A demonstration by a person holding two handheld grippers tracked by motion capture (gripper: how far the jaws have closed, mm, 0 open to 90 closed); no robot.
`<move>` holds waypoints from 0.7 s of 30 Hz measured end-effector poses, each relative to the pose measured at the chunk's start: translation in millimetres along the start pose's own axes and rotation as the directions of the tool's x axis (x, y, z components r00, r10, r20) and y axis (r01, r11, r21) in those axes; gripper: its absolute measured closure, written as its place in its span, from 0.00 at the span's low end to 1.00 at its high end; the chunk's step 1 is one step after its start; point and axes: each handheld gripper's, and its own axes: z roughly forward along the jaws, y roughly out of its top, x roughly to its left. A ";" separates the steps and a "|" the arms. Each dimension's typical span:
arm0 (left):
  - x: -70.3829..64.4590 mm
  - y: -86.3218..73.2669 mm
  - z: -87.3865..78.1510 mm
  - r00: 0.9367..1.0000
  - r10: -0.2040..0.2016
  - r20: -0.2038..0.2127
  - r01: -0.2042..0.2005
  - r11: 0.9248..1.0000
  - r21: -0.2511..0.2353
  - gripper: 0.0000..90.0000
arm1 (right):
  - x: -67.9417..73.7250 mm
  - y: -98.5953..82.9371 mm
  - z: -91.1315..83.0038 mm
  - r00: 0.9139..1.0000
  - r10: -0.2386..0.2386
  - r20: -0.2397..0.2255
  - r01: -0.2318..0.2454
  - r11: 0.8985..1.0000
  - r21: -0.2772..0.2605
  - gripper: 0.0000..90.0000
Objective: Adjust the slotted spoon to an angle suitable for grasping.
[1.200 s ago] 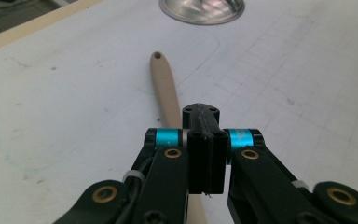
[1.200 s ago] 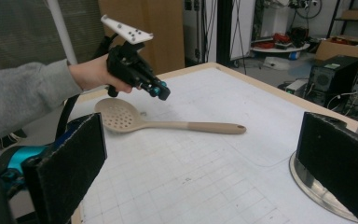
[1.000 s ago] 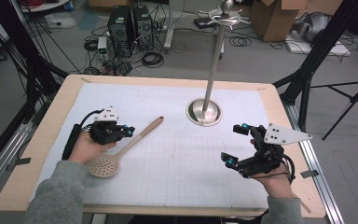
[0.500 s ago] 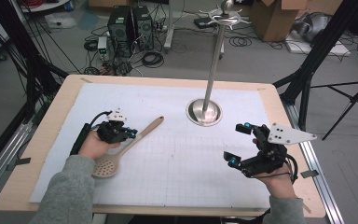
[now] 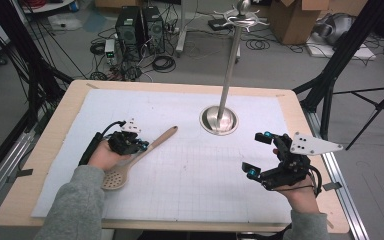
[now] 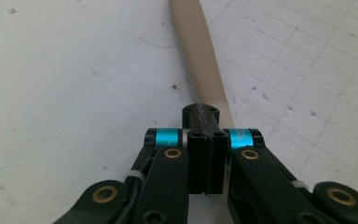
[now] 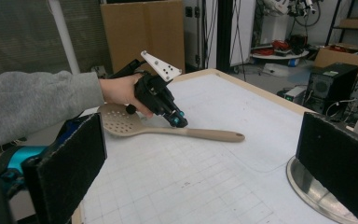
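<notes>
Left gripper, jaws closed on the mid-handle of a light, rigid slotted spatula; right gripper held open, empty, well apart.

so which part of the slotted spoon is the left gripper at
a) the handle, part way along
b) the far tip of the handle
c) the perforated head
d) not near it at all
a: in the left gripper view the left gripper has its jaws together over the tan handle of the slotted spoon, and in the high view it sits between the perforated head and the far tip.
</notes>
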 end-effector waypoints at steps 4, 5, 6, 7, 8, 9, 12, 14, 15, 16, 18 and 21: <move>-6.8 6.1 4.5 0.998 0.038 0.045 -0.038 0.999 -0.002 1.00 | 0.1 -0.2 0.8 1.000 -0.002 -0.002 0.002 1.000 0.004 0.00; -6.8 6.1 4.5 0.998 0.038 0.045 -0.038 0.999 -0.002 1.00 | 0.3 -0.2 1.1 1.000 -0.002 -0.003 0.002 1.000 0.003 0.00; -8.7 7.3 5.4 0.997 0.049 0.056 -0.049 0.999 0.001 1.00 | 0.4 -0.2 1.0 1.000 -0.001 -0.002 0.001 1.000 0.006 0.00; -10.1 7.4 6.0 0.997 0.050 0.065 -0.050 0.999 -0.003 1.00 | 0.4 -0.2 1.1 1.000 -0.001 -0.002 0.001 1.000 0.006 0.00; -11.2 7.5 6.5 0.996 0.047 0.071 -0.047 0.999 -0.006 1.00 | 0.5 -0.3 1.2 1.000 0.000 -0.005 0.000 1.000 0.006 0.00; -11.3 8.0 6.1 0.996 0.057 0.076 -0.057 0.998 0.002 1.00 | 0.0 -0.4 1.5 1.000 -0.004 -0.002 0.004 1.000 0.004 0.00; -13.8 8.3 6.7 0.994 0.060 0.093 -0.059 0.998 -0.005 1.00 | -0.2 -1.2 2.1 1.000 0.000 -0.001 0.000 1.000 0.008 0.00; -17.7 8.9 8.4 0.991 0.071 0.110 -0.071 0.997 -0.005 1.00 | -0.2 -1.6 2.8 1.000 0.000 -0.003 0.000 1.000 0.013 0.00; -18.6 8.9 8.8 0.991 0.069 0.114 -0.069 0.998 -0.004 1.00 | 0.0 -1.4 3.3 1.000 -0.001 -0.004 0.001 1.000 0.013 0.00; -19.2 9.1 8.8 0.991 0.073 0.114 -0.073 0.997 -0.001 1.00 | 0.6 -1.4 3.5 1.000 0.004 -0.006 -0.004 1.000 0.014 0.00; -19.2 9.5 8.6 0.990 0.081 0.113 -0.081 0.997 0.000 1.00 | 0.9 -1.3 3.9 1.000 0.001 -0.006 -0.001 1.000 0.017 0.00; -19.3 10.7 5.3 0.992 0.074 0.099 -0.072 0.997 -0.023 1.00 | 0.5 -1.6 4.2 1.000 0.001 -0.005 -0.001 1.000 0.018 0.00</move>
